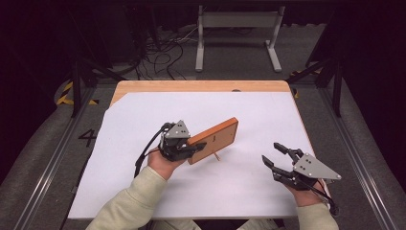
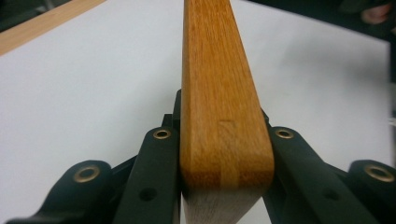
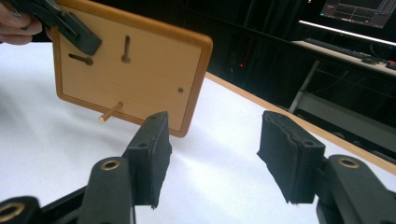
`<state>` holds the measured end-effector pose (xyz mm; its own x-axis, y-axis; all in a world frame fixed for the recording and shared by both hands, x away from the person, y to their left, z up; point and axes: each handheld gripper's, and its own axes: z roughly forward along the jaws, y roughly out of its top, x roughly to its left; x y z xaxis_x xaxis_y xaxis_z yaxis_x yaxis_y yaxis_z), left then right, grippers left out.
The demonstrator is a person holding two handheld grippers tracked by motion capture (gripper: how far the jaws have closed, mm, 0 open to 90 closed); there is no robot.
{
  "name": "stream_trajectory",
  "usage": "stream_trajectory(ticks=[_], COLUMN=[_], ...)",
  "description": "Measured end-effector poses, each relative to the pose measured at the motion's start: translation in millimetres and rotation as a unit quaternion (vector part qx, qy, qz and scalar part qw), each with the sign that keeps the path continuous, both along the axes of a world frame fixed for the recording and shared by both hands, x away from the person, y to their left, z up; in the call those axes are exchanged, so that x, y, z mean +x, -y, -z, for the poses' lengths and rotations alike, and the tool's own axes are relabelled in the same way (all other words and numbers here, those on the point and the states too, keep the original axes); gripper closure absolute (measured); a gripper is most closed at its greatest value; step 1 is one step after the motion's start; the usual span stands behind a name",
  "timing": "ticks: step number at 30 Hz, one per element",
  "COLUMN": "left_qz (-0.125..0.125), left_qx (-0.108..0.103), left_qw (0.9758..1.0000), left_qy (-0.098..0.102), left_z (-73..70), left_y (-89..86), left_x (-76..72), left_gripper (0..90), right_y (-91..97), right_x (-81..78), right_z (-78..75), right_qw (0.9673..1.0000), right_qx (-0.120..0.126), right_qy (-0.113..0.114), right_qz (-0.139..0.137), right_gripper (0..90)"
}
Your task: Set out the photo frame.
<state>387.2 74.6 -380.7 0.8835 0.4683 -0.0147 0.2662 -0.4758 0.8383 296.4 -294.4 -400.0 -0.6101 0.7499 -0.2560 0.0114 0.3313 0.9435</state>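
Observation:
A wooden picture frame (image 1: 216, 138) stands on its long edge, lifted slightly off the white sheet (image 1: 215, 191), its back towards the right. My left gripper (image 1: 194, 146) is shut on the frame's near end. In the left gripper view both jaws press the sides of the frame (image 2: 224, 93). A thin wooden peg (image 3: 111, 112) sticks out of the frame's back panel (image 3: 135, 70) low down. My right gripper (image 1: 272, 152) hovers at the front right, apart from the frame. It is open, and nothing lies between its padded fingers (image 3: 152, 154).
The white sheet covers a wooden table whose far edge (image 1: 191, 86) shows bare. Beyond the table stand a grey metal stand (image 1: 237, 21) and loose cables (image 1: 163, 52) on the floor. A lit monitor (image 3: 359, 11) sits far off.

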Motion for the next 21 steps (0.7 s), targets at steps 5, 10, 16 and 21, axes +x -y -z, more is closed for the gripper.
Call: stream_trajectory(ticks=[5,10,16,21], left_qz=[-0.028,-0.027,-0.021,-0.005], left_qx=[0.018,0.023,0.056,0.072], left_qw=[0.9992,0.9991,0.9975,0.9974], left_qy=[0.021,0.025,0.037,0.007], left_z=[7.8,11.7,13.0,15.3], left_y=[7.5,10.8,13.0,10.3], left_x=[-0.1,-1.3,-9.1,-11.3], left_gripper=[74.8,74.8,74.5,71.5], right_y=[-0.1,-0.8,-1.7,-1.7], right_x=[1.1,1.2,1.7,2.6], right_z=[2.3,2.8,3.8,3.4], right_qw=[1.0,1.0,1.0,1.0], right_qx=[-0.001,-0.002,-0.004,-0.001], right_qy=[-0.004,-0.005,-0.005,-0.005], right_qz=[-0.001,-0.002,-0.002,-0.003], right_gripper=[42.7,42.2,41.1,40.9])
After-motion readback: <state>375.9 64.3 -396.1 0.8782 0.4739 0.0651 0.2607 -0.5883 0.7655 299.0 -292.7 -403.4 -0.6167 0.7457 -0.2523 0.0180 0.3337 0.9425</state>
